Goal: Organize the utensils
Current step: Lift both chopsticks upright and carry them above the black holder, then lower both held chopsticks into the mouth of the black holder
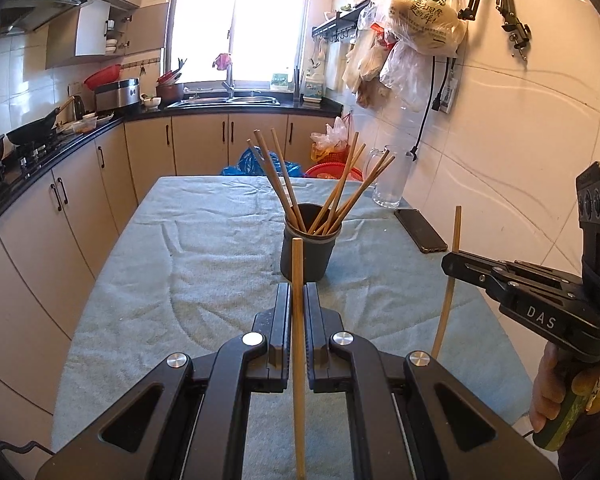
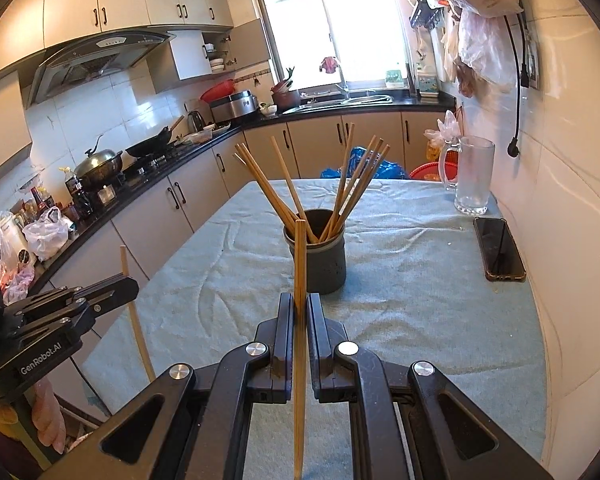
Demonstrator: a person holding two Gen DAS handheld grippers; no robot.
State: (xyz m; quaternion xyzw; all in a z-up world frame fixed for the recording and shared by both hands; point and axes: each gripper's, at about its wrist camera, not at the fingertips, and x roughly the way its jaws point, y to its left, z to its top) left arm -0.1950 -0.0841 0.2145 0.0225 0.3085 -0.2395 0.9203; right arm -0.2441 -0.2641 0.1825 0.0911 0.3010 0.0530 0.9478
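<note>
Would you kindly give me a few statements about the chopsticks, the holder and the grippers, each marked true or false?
1. The left gripper is shut on a chopstick. True.
2. The right gripper is open and holds nothing. False: it is shut on a chopstick.
3. The dark cup already holds several chopsticks. True.
4. A phone lies inside the cup. False: it lies flat on the towel near the wall.
5. The glass mug lies tipped over. False: it stands upright.
</note>
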